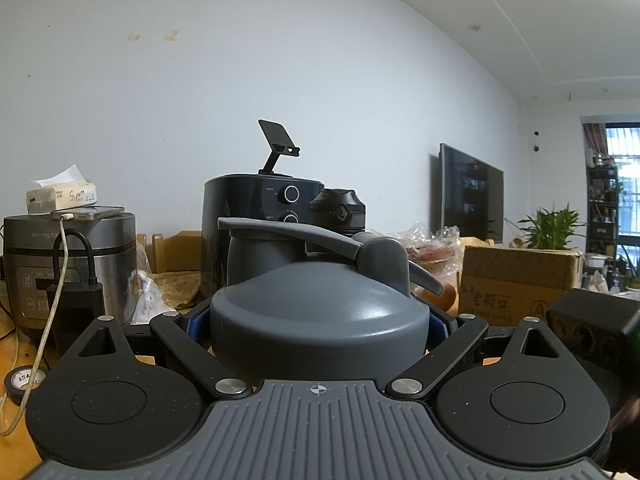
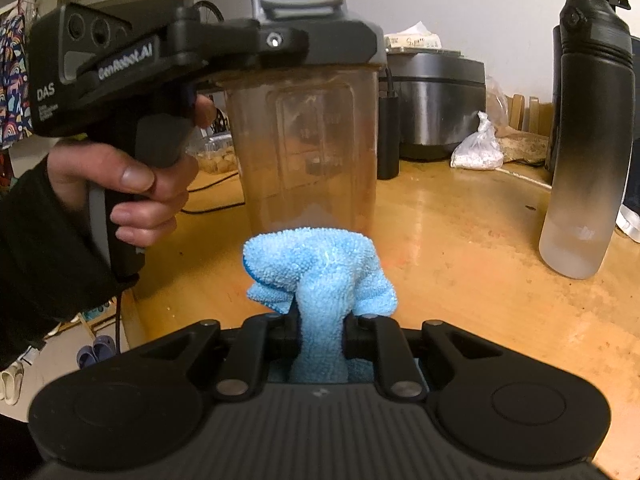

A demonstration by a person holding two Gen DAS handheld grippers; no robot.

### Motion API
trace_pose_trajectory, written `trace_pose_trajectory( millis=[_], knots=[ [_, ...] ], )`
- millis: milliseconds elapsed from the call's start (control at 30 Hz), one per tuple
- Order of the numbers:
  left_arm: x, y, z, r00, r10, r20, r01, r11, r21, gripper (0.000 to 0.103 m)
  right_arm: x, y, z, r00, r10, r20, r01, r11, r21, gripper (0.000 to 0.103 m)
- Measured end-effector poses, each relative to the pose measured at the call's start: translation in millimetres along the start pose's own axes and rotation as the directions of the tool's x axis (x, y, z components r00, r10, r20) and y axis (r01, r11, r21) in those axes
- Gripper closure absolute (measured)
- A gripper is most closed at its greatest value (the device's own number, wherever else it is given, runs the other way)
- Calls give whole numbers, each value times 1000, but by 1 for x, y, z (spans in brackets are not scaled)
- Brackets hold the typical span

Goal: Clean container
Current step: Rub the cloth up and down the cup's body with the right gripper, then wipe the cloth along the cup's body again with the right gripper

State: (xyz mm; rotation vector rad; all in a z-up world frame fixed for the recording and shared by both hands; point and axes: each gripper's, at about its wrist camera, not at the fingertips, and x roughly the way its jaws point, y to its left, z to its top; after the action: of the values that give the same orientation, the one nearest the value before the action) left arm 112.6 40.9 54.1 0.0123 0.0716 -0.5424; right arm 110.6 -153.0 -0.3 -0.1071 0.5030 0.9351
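While the left gripper (image 1: pixel 318 320) clamps the grey lid (image 1: pixel 320 308) of the container (image 2: pixel 308 140), its blue-padded fingers (image 1: pixel 196 326) press against both sides of that lid and hold the container upright over the wooden table (image 2: pixel 460 240). Whether the base touches the tabletop is hidden behind the cloth.

Container — clear plastic body, cloudy with a brownish film, grey flip-top lid. From the right wrist view the person's left hand (image 2: pixel 132 184) wraps the pistol grip of the left gripper, dark sleeve (image 2: pixel 36 248) at the wrist.

Right gripper (image 2: pixel 320 336) — jaws pinched nearly closed on a light blue microfibre cloth (image 2: pixel 316 264). Cloth bunches up ahead of the fingertips, its top meeting the lower front of the container wall as seen from here; actual contact cannot be confirmed.

Surroundings: black-to-frosted water bottle (image 2: pixel 584 140) standing well to the right; rice cooker (image 2: pixel 436 100) behind, with a tissue pack (image 1: pixel 62 196) and a phone (image 1: pixel 88 213) on top; a tied white plastic bag (image 2: pixel 478 148) near it; black air fryer (image 1: pixel 256 216) beyond the lid; cardboard box (image 1: pixel 516 280).
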Motion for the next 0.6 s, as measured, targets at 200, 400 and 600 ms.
trace_pose_trajectory(
  millis=[200,400,600],
  knots=[
    [0,0,0,1000,-1,0,1,1000,-1,8,-14,1,5,997,10,82,-11,1000,11,94],
    [0,1,-1,1000,-2,0,2,1000,-3,8,-35,2,14,976,25,215,-31,999,25,94],
    [-1,1,-1,1000,-3,0,3,1000,-8,8,-51,2,21,936,32,351,-48,998,37,94]
  ],
)
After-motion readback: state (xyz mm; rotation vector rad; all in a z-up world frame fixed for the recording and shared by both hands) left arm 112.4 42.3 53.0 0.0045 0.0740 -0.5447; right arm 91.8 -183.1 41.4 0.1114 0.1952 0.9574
